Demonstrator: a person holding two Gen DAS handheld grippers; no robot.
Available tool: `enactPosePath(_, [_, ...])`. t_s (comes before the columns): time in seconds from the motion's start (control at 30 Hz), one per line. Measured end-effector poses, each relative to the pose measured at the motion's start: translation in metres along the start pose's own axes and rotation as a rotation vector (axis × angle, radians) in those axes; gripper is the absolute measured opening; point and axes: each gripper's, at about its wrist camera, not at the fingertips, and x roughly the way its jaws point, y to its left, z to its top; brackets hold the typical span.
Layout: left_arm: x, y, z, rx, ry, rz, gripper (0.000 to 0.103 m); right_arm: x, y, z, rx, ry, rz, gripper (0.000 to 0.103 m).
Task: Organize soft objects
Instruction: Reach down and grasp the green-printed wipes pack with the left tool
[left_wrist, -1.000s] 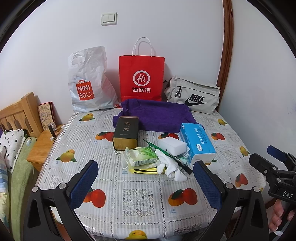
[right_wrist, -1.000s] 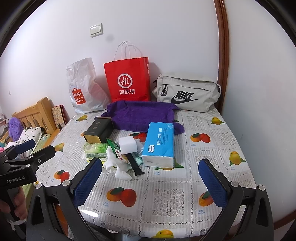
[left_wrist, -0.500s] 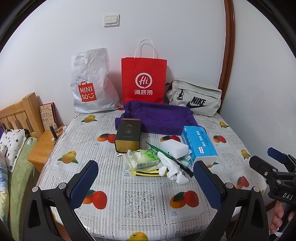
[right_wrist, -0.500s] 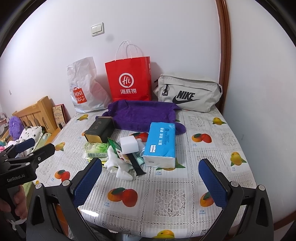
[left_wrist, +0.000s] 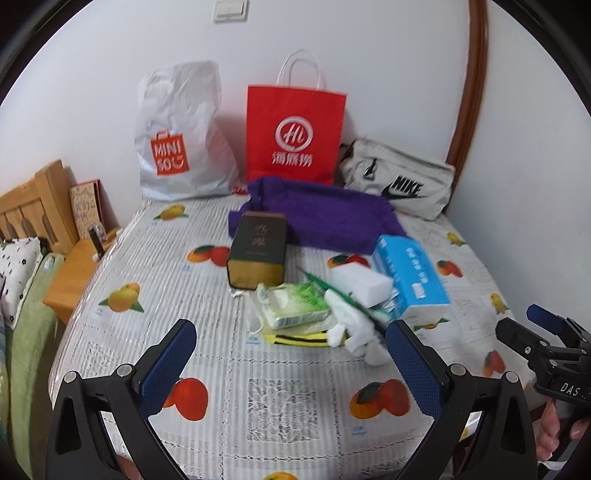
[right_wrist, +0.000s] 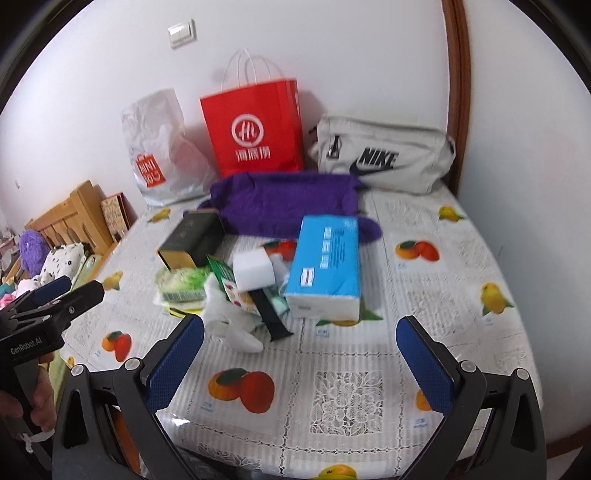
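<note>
A heap of soft items lies mid-table: a blue tissue pack (left_wrist: 410, 277) (right_wrist: 325, 266), a white sponge (left_wrist: 360, 282) (right_wrist: 255, 267), white socks (left_wrist: 354, 325) (right_wrist: 229, 321), a green wet-wipe pack (left_wrist: 291, 306) (right_wrist: 181, 284) and a purple towel (left_wrist: 317, 214) (right_wrist: 280, 203) behind. My left gripper (left_wrist: 291, 365) is open and empty, hovering near the table's front edge before the heap. My right gripper (right_wrist: 299, 362) is open and empty, also short of the heap.
A dark tea box (left_wrist: 258, 247) lies left of the heap. A white Miniso bag (left_wrist: 177, 136), a red paper bag (left_wrist: 295, 136) and a grey Nike pouch (left_wrist: 399, 184) stand against the back wall. A wooden bed frame (left_wrist: 33, 210) is at the left.
Both grippers have moved forward and closer to the heap; the objects look larger. Both stay open and empty.
</note>
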Motion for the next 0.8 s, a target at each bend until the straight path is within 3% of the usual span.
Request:
enactPosePath(0.23, [0.052, 0.015, -0.011, -0.031, 0.098, 0.014, 0.103, 0.041, -0.003, -0.007, 0.008, 0.057, 0.023, 0.103])
enactPosePath(0.67, [0.122, 0.015, 0.006, -0.012, 0.145, -0.015, 0.103, 0.089, -0.008, 0.000, 0.011, 0.118, 0.041, 0.103])
enactPosePath(0.8, [0.144, 0.006, 0.009, 0.029, 0.187, 0.019, 0.103, 0.100, -0.011, 0.004, 0.013, 0.134, 0.047, 0.103])
